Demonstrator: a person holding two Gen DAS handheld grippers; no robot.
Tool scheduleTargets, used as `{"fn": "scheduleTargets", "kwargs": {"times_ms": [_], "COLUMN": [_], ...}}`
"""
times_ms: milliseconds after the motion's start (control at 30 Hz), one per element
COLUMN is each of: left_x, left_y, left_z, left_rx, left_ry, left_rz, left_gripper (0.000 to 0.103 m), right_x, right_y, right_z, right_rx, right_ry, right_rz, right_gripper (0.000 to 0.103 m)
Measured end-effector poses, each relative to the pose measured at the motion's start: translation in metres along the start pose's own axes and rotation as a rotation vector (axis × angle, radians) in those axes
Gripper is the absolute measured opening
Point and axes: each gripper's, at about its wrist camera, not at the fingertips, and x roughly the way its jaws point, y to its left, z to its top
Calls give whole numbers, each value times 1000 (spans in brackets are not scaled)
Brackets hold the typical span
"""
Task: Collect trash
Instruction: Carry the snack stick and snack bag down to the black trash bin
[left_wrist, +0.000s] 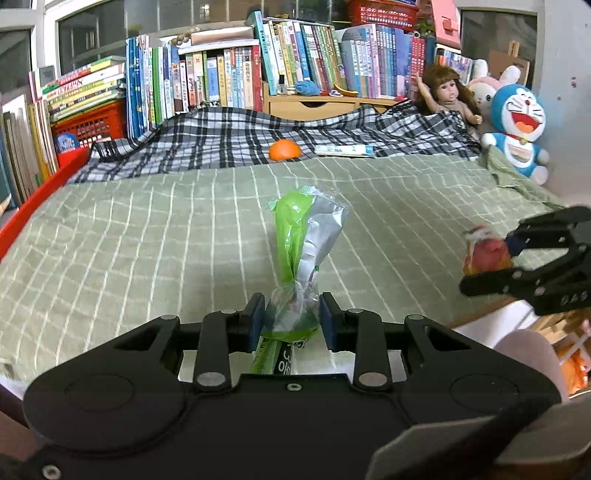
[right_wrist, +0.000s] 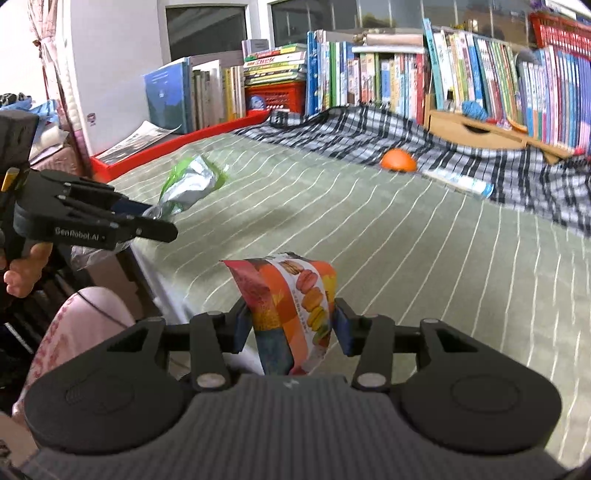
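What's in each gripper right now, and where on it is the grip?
Left gripper pinches the green-and-silver wrapper at its twisted lower end. Right gripper holds the orange macaron packet across its middle.

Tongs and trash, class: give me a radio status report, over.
Left tongs shut on green wrapper. Right tongs hold macaron packet. Orange and paper sleeve remain on bed. Nothing in the way.

Both grippers are matte black, with blue pads (left_wrist: 258, 320), silver pivot pins, "GenRobot.AI" lettering on the left gripper (right_wrist: 162, 225), and the right gripper (right_wrist: 290, 326) ribbed grey.
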Motion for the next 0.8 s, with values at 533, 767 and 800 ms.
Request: {"fn": "scheduleTargets", "kwargs": {"times_ms": [533,767,800], "left_x": [-26,-8,-6], "left_y": [-36,-48,-48], "left_z": [-65,-95,-98], "left_rx": [117,118,116], "left_ry": [105,195,203], "left_rz": [-78,-124,-127], "left_gripper": [30,30,30], "right_x": [-12,2,4], "right_y": [25,31,32], "right_z": [-59,-78,-80], "right_rx": [33,49,49], "right_ry": [93,148,154], "right_rz": [43,57,59], "right_gripper": [54,57,58]}}
